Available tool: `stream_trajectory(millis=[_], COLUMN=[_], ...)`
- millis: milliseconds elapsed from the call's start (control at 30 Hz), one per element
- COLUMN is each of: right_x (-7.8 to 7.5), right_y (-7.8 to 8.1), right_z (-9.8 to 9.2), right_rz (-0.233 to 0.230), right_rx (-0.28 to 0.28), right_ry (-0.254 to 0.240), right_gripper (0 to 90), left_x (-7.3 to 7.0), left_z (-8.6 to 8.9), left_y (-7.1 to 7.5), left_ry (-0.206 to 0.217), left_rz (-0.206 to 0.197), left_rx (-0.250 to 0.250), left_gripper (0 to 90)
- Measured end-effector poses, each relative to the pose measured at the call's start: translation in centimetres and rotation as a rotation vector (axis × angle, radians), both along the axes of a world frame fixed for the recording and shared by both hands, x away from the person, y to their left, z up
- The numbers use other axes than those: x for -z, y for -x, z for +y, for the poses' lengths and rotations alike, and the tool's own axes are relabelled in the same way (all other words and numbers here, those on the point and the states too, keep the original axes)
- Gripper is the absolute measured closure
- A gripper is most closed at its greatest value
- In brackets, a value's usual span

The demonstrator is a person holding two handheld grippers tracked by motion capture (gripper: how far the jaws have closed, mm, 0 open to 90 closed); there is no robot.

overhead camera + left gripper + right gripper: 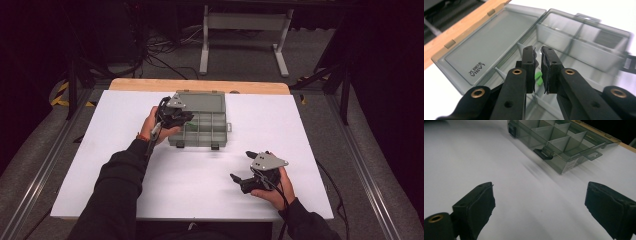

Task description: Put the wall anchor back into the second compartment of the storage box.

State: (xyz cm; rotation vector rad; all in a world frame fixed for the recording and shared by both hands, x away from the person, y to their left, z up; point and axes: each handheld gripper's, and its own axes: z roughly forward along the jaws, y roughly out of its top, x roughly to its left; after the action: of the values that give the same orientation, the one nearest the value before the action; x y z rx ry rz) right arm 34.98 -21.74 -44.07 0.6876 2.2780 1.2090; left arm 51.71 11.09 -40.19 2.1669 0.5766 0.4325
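Plastic organizer box (202, 120) sits open mid-table, a small green piece (538, 79) lying in a compartment. Left gripper (537, 58) hovers above it, jaws nearly closed, empty. Right gripper (539, 202) rests spread wide. The piece looks light, stiff and probably slippery: pinch its middle.

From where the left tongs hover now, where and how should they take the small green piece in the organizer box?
Grip the green piece across its narrow width, coming straight down from above. It lies low on a compartment floor of the open organizer box, and the dividers likely block a sideways approach. The left tongs would need to open wider first.
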Motion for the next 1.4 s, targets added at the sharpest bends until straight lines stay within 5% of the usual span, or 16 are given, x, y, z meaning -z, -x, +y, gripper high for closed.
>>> stream_trajectory(millis=[400, 800, 967, 1167, 1333, 1400], right_x=[-1.2, -2.5, -2.8, -3.9, -4.6, -4.5], right_y=[-2.5, -6.8, -9.2, -11.8, -13.5, -14.4], right_z=[-0.3, -0.6, -0.4, 0.0, 0.0, 0.1], right_rz=[-0.049, -0.109, -0.069, -0.025, -0.060, -0.077], right_rx=[0.094, 0.221, 0.242, 0.238, 0.274, 0.280], right_ry=[-0.054, -0.073, -0.098, -0.113, -0.110, -0.068], right_gripper=[9.3, 10.1, 9.9, 14.1, 16.7, 17.3], left_x=[0.0, 0.8, 1.4, 1.6, 1.2, 1.1], left_z=[5.1, 7.6, 8.2, 8.7, 9.3, 9.5], left_y=[3.8, 6.3, 6.0, 4.4, 2.6, 1.8], left_ry=[0.067, 0.075, 0.088, 0.091, 0.103, 0.093], left_rz=[-0.073, -0.142, -0.132, -0.111, -0.093, -0.097], left_rx=[-0.004, -0.060, -0.104, -0.145, -0.206, -0.237], left_gripper=[73.7, 44.7, 30.1, 22.6, 18.9, 18.9])
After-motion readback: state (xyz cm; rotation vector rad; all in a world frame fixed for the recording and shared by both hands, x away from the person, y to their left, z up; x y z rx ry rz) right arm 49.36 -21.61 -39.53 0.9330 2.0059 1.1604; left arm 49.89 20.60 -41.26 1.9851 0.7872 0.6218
